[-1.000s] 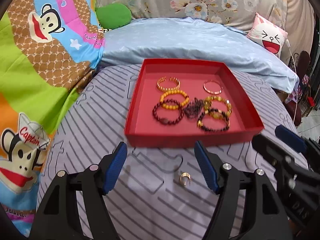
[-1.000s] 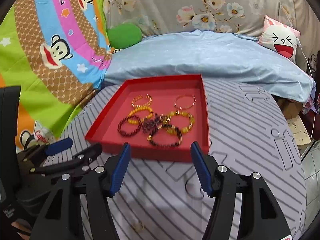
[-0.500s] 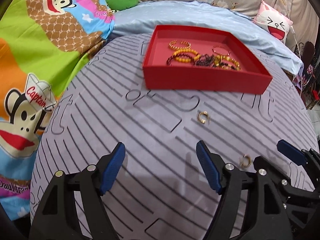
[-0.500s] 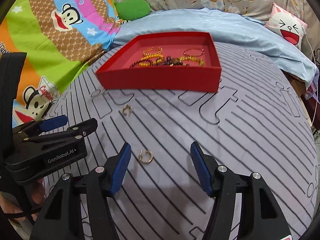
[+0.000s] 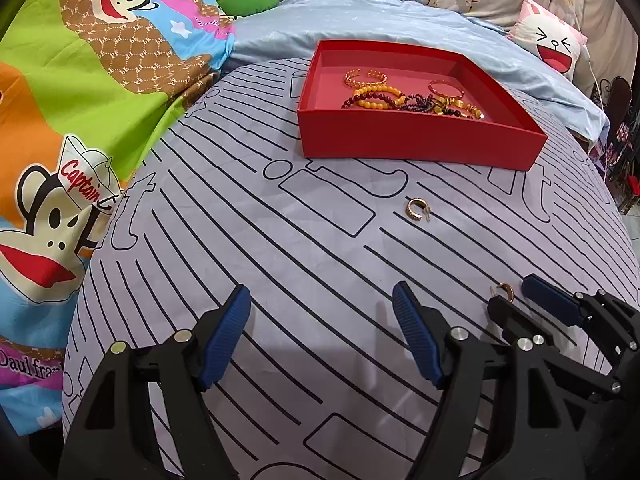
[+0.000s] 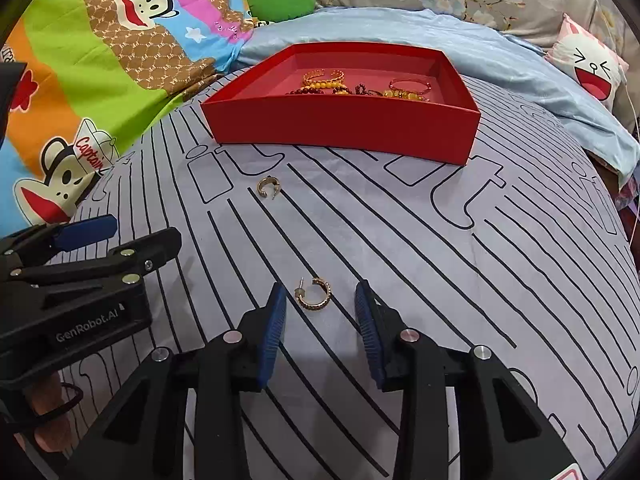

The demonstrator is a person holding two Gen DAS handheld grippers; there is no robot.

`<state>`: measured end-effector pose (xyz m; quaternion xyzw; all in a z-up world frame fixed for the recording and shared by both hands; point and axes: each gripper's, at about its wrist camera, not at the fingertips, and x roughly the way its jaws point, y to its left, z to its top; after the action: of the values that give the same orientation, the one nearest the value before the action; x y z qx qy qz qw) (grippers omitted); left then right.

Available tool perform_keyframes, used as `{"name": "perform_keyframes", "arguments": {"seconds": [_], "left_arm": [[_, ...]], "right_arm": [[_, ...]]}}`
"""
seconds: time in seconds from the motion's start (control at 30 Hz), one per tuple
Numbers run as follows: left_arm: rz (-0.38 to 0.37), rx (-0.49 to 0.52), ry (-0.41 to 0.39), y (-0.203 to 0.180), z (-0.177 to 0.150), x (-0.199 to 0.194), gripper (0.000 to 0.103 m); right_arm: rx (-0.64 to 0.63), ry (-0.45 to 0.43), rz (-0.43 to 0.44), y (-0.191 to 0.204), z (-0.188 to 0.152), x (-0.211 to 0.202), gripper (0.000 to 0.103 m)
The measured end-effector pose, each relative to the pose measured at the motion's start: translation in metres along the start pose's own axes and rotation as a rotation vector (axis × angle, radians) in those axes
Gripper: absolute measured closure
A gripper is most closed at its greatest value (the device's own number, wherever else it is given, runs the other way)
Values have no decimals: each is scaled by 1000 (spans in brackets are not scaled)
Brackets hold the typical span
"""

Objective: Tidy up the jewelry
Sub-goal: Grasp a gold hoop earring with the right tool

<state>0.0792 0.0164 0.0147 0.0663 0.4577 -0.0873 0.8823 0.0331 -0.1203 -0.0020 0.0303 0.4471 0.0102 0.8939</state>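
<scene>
Second earring [image 6: 267, 187] on striped sheet [image 6: 440, 272], short of red box [image 6: 344, 128].

You have two gold hoop earrings on the striped bedcover: one [image 6: 313, 294] between the fingers of your right hand-held gripper [image 6: 320, 330], one [image 6: 267, 187] nearer the tray. There is one red tray [image 6: 344, 128]. It holds about six bracelets [image 5: 412, 94]; the tangled ones resist an exact count. You hold two hand-held grippers, the left [image 5: 322, 334] included.
</scene>
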Motion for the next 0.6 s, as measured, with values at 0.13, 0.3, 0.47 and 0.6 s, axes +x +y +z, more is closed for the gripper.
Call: {"name": "perform_keyframes", "arguments": {"seconds": [0.13, 0.3, 0.47, 0.6], "left_arm": [[-1, 5, 4, -3, 0, 1, 33], [-6, 13, 3, -7, 3, 1, 33], [-11, 15, 7, -9, 5, 3, 32], [-12, 15, 7, -11, 8, 5, 28]], "right_arm": [[-16, -1, -12, 1, 0, 1, 84], [-13, -1, -9, 0, 1, 1, 87], [10, 1, -2, -5, 1, -1, 87], [32, -12, 0, -14, 3, -7, 87]]}}
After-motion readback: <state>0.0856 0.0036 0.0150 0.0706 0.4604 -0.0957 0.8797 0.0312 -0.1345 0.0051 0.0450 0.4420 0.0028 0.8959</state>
